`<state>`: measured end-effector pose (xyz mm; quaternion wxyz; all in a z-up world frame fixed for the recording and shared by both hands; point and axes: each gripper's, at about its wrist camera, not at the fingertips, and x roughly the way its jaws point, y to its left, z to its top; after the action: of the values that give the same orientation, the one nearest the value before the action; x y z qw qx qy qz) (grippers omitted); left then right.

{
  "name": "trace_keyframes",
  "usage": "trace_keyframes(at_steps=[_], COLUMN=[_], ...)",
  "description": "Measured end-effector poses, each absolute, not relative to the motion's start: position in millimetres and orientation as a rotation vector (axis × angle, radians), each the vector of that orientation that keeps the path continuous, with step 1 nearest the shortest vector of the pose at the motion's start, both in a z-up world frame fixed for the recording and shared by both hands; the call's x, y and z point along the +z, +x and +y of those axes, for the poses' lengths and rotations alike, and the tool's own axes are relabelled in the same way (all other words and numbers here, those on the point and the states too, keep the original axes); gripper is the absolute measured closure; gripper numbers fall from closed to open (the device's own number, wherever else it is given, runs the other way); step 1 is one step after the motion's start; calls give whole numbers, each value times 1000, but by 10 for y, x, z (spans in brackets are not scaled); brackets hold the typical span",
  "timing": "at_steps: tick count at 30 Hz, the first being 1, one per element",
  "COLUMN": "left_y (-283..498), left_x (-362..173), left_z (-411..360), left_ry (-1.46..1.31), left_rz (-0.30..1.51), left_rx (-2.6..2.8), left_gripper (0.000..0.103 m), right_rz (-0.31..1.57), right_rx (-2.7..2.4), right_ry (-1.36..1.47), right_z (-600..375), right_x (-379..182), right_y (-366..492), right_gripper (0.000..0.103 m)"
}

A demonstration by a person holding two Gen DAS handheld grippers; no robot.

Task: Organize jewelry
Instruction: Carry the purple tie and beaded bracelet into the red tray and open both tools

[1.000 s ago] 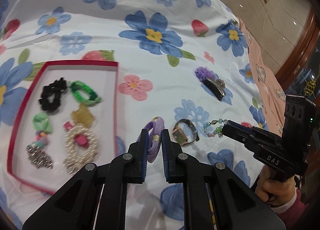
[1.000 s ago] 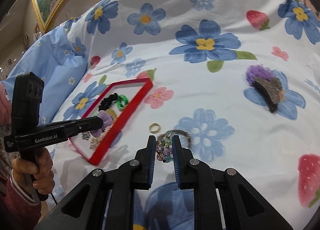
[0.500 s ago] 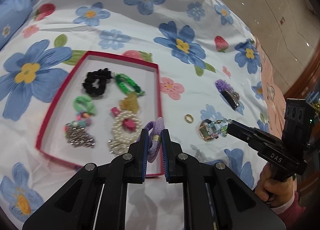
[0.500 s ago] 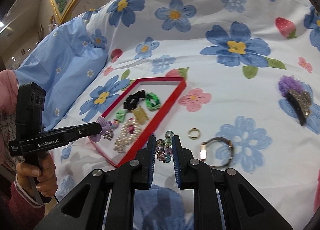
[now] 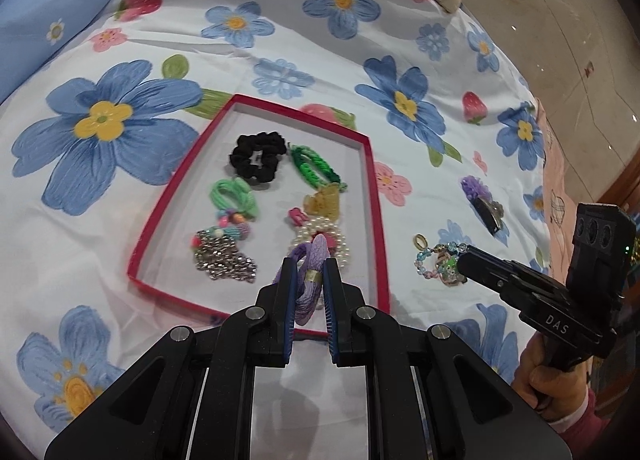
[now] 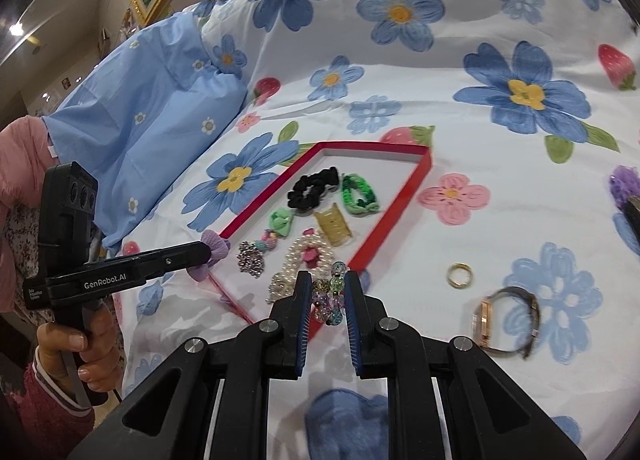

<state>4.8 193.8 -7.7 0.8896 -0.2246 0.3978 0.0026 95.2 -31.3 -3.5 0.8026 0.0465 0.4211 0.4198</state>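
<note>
Left gripper [image 5: 307, 275]: fingers pinching purple hair tie [image 5: 310, 280], held above near edge of red tray [image 5: 376, 195]; seen from right wrist view at [image 6: 208, 254], beside tray's left corner.
Purple hair tie: clamped between both fingers, gold band facing the camera, loop rising past the fingertips.
Red tray: ahead of the left fingers, lying on the flowered bedsheet [image 5: 120, 195]; shallow red rim, white floor.
Tray contents, left of the left fingers: light green hair tie [image 5: 234, 195], beaded multicolour piece [image 5: 236, 225], silver sequin piece [image 5: 224, 260].
Tray contents, straight ahead of the left fingers: black scrunchie [image 5: 258, 157], dark green braided tie [image 5: 314, 165], yellow clip [image 5: 322, 201], pearl bracelet [image 5: 320, 240] with a pink piece at its centre, partly hidden behind the purple hair tie.
Right gripper [image 6: 328, 294]: fingers pinching beaded bracelet [image 6: 330, 296], held over tray's right near edge; seen from left wrist view at [image 5: 460, 264], right of the tray.
Beaded bracelet: clear, green and purple beads, gripped between both fingers, clear of the sheet.
Gold ring [image 6: 459, 275]: on the sheet, right of the right fingers, outside the tray.
Wristwatch [image 6: 506, 320]: on the sheet, right of the ring, nearer the camera, lying on its side.
Purple hair clip [image 5: 482, 199]: on the sheet, far right of the left fingers, well apart from the tray.
</note>
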Motion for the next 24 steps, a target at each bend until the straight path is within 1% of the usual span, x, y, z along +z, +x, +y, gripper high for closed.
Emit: trace_keyframes(at_steps=[15,24], left_y=[230,366], left_x=[-305,-528], left_z=[2152,2260], left_ry=[-461,-474], left_rz=[872,909], left_rx=[41,64], left_gripper=[92,92], right_rz=[914,980], right_rx=[970,978], right_ry=[58,19], right_z=[288,553], right_x=[-105,-399], right_y=[1074,1157], right_gripper=[87,87])
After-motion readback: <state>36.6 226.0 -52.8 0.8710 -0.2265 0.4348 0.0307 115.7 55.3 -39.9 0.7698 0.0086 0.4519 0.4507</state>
